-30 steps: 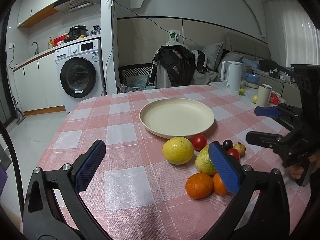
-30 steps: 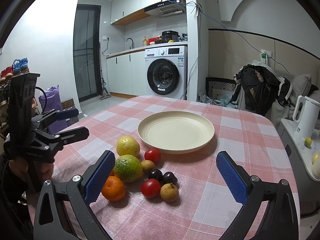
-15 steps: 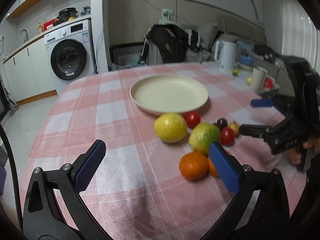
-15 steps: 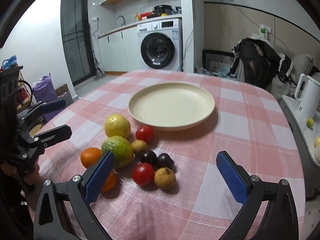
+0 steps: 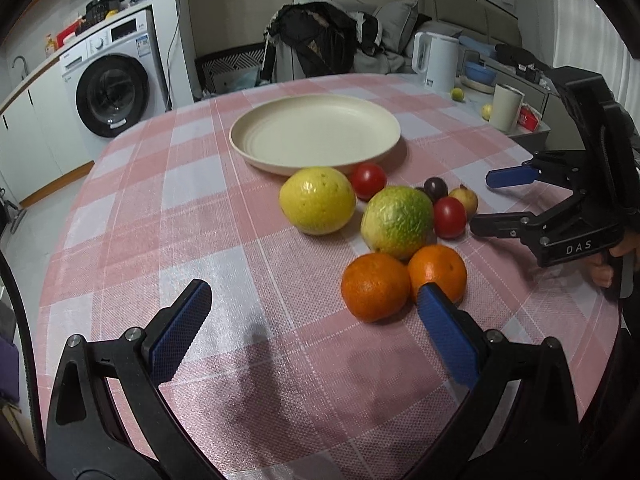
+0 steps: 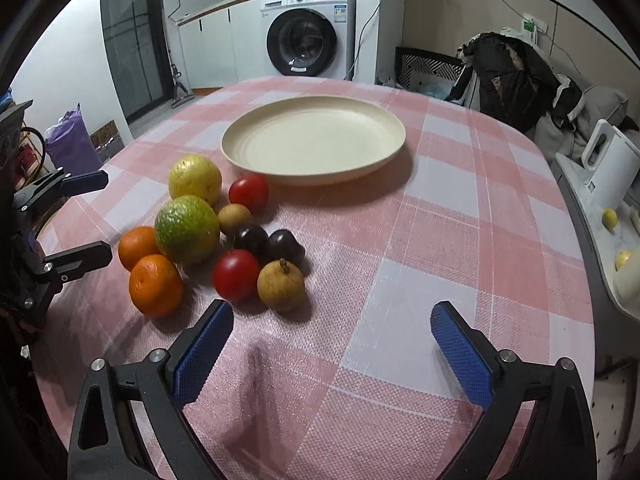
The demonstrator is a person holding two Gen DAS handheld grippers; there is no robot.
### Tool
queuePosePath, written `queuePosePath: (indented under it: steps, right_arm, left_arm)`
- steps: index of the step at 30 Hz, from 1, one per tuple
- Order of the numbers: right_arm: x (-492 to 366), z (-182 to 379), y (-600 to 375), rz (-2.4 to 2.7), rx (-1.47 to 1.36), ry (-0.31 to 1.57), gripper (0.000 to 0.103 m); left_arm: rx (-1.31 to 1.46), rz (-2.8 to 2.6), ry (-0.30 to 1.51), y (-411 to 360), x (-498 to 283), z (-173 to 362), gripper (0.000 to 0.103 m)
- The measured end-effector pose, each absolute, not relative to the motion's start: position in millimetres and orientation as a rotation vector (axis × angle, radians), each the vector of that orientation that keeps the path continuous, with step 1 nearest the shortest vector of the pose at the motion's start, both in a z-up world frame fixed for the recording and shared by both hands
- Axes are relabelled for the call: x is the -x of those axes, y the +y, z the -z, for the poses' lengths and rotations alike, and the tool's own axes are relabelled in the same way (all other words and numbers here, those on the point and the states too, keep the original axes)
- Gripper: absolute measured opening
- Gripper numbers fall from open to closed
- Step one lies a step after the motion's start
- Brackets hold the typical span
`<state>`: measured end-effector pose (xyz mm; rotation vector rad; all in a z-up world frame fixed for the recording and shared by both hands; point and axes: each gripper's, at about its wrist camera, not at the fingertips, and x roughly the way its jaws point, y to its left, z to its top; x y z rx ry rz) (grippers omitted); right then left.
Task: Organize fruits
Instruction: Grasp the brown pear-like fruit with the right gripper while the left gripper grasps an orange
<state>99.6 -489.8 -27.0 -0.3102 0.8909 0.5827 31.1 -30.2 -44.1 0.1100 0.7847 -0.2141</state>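
Setting: a round table (image 6: 440, 208) wearing a pink and white checked cloth is standing in a home room, with a washing machine (image 6: 308, 32) behind it.
Plate: a cream plate (image 6: 314, 142) is sitting near the middle of the table, holding no fruit.
Fruit cluster: all the fruit is lying on the cloth just in front of the plate, bunched together.
Large fruit: a yellow citrus (image 5: 318, 200) is sitting nearest the plate, and a green-yellow citrus (image 5: 398, 222) is sitting beside it.
Oranges: two oranges (image 5: 376, 286) are lying side by side at the near edge of the cluster in the left wrist view, touching each other.
Small fruit: two red tomatoes (image 6: 236, 274), two dark plums (image 6: 286, 246) and two small brown fruits (image 6: 280, 284) are filling the rest of the cluster.
Left gripper: the left gripper (image 5: 316, 300) is hanging over the cloth with its jaws spread wide and nothing between them; its right-side pad is showing just in front of one orange.
Right gripper: the right gripper (image 6: 332, 320) is hanging over bare cloth near the brown fruit, its jaws wide but closing, with nothing between them.
Person: fingers of a hand (image 5: 602, 270) are wrapping the right gripper's handle.
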Motion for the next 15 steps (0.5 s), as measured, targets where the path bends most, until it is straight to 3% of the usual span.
queuePosePath:
  steps: [2,9,15]
  right_arm:
    - [-101,31,-486,-0.588,0.313,0.914,0.084]
    - [-101,37,-476,-0.604,0.336,0.929,0.069]
    - [-103,38,-467,-0.604,0.347,0.937,0.054]
  left_arm:
    - [-0.107,0.213,0.804,-30,-35,47,0.102]
    - [-0.076,0.213,0.852,-26,-48,55,0.101]
    - [-0.042,0.266,0.865,-27,-55,58,0.089]
